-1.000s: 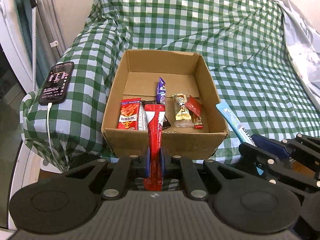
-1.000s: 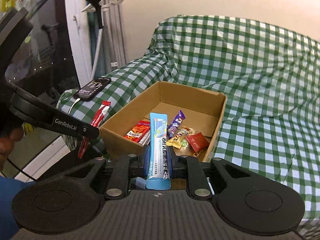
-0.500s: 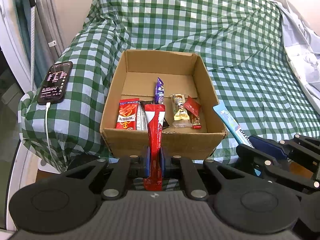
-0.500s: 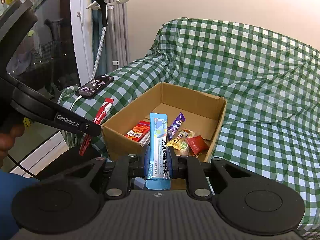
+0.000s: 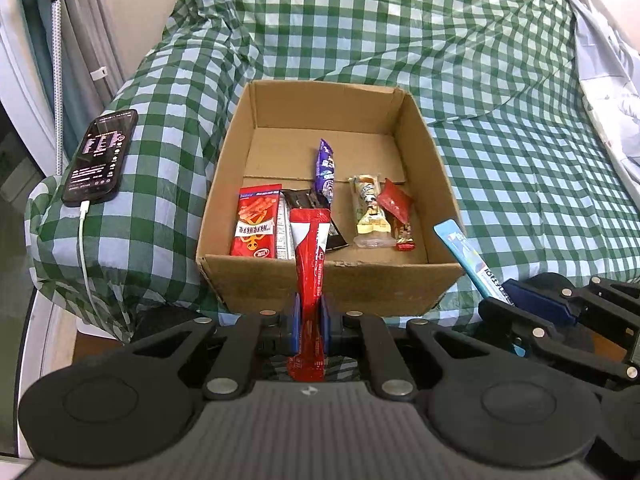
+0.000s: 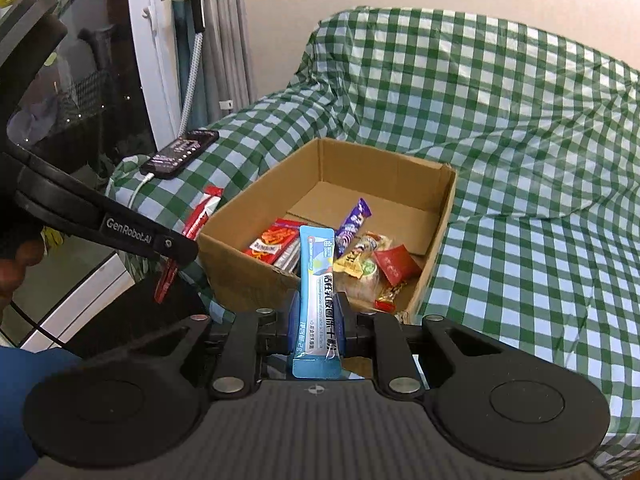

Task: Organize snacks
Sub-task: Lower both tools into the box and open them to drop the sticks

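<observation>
An open cardboard box (image 5: 332,284) sits on a green checked cover and holds several snacks: a red chips packet (image 5: 256,226), a purple bar (image 5: 326,170), a yellow snack (image 5: 370,210) and a small red packet (image 5: 396,204). My left gripper (image 5: 310,320) is shut on a long red stick packet (image 5: 310,264), held just before the box's near wall. My right gripper (image 6: 318,320) is shut on a light blue stick packet (image 6: 318,280), held at the box's near corner (image 6: 248,280). The blue packet also shows in the left wrist view (image 5: 468,256).
A black phone (image 5: 100,156) on a white charging cable lies on the cover left of the box. A pale cloth (image 5: 608,60) lies at the far right. A window frame and a stand (image 6: 196,20) are at the left.
Both grippers have moved slightly nearer the box with their packets still held. Nothing in the box has moved.
</observation>
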Available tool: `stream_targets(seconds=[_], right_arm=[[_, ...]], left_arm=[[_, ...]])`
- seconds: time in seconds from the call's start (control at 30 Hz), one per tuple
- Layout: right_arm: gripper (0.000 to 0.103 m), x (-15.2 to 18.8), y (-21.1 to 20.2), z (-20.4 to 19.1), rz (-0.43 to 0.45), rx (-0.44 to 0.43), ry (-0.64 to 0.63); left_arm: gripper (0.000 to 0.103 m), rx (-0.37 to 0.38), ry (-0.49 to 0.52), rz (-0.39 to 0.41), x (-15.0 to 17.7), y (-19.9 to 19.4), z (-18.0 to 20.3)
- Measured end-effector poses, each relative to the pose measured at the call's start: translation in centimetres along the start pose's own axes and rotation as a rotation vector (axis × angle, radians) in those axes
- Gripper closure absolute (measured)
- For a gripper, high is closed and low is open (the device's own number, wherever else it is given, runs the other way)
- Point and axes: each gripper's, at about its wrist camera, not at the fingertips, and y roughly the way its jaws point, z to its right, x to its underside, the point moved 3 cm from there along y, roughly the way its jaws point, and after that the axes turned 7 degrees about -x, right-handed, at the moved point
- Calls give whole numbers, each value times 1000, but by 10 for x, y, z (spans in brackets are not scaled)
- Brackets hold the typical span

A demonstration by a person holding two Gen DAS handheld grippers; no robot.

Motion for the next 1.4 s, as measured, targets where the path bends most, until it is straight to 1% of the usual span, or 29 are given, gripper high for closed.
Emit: stream_targets(seconds=[0.27, 0.43, 0.83, 1.13, 1.4], right_arm=[[84, -14, 30, 17, -40, 0, 48], [84, -29, 55, 30, -65, -3, 87], [84, -54, 116, 66, -103, -4, 161], [84, -67, 155, 91, -123, 6, 185], [84, -74, 179, 102, -130, 13, 182]], left_arm=[[92, -12, 19, -34, -33, 31, 2], [92, -43, 43, -60, -58, 58, 5], [92, -66, 62, -114, -112, 124, 8], [92, -70, 79, -161, -135, 169, 16], [92, -79, 87, -174, -145, 190, 16]])
